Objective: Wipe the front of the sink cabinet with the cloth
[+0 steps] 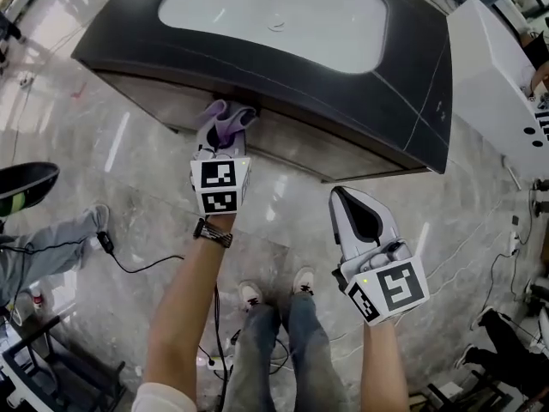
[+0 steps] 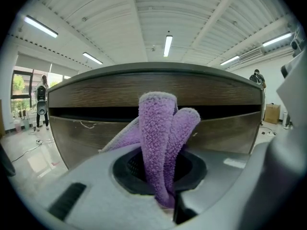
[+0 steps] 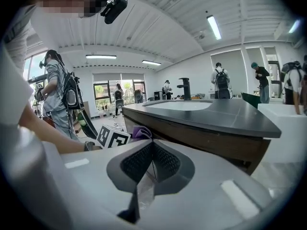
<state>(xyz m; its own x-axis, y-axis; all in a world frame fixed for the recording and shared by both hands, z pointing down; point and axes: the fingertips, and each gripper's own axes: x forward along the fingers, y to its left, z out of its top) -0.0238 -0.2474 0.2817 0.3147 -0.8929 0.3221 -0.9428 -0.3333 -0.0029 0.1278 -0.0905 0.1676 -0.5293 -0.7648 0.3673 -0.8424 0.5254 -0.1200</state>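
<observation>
My left gripper is shut on a purple fluffy cloth, whose folds stick out of the jaws toward the wooden front of the sink cabinet. In the left gripper view the cloth stands upright just short of the cabinet's brown front panel, below a dark gap. Whether it touches the panel I cannot tell. My right gripper hangs lower right, away from the cabinet, jaws shut with nothing between them. In the right gripper view the cabinet lies ahead and the cloth shows at left.
The cabinet has a dark countertop with a white basin and a black tap. A white unit stands to the right. Cables lie on the marble floor. Several people stand in the background.
</observation>
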